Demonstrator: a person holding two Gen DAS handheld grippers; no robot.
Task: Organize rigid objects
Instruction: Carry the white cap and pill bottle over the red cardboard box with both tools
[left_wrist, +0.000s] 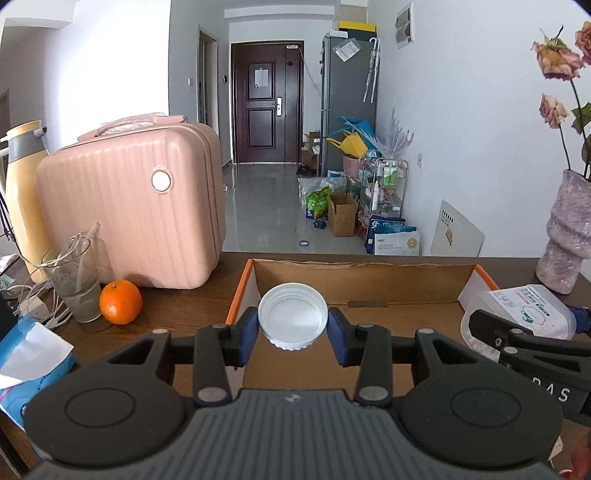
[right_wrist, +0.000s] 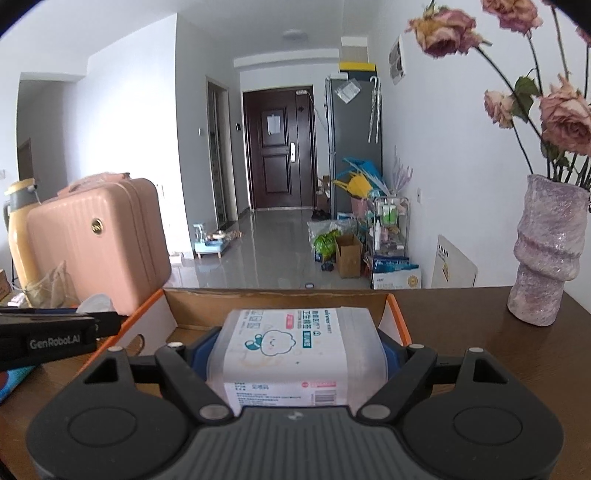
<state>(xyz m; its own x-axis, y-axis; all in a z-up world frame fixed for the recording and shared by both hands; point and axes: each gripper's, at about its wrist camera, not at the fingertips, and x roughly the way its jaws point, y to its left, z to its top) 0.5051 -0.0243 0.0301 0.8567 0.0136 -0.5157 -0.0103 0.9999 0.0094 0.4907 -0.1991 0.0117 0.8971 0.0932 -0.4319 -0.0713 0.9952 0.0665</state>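
1. Above a brown desk (left_wrist: 177, 295), the left tongs (left_wrist: 292, 326) pinch a white lid (left_wrist: 292, 320) by its rim, hollow side towards the camera; it hangs over the near left part of an open cardboard box (left_wrist: 364, 275), probably so it can drop straight in.
2. Beside them, the right tongs (right_wrist: 291, 349) are spread wide around a clear plastic tub (right_wrist: 291, 350) with a printed label; it hovers over the same box (right_wrist: 273, 301), towards its right side.
3. Left of the box stand a pink case (left_wrist: 133, 206), an orange (left_wrist: 120, 301) and a glass (left_wrist: 75, 280); a vase (right_wrist: 546, 251) stands right, well apart.
4. Both items seem gripped by opposite sides to stay level until release.
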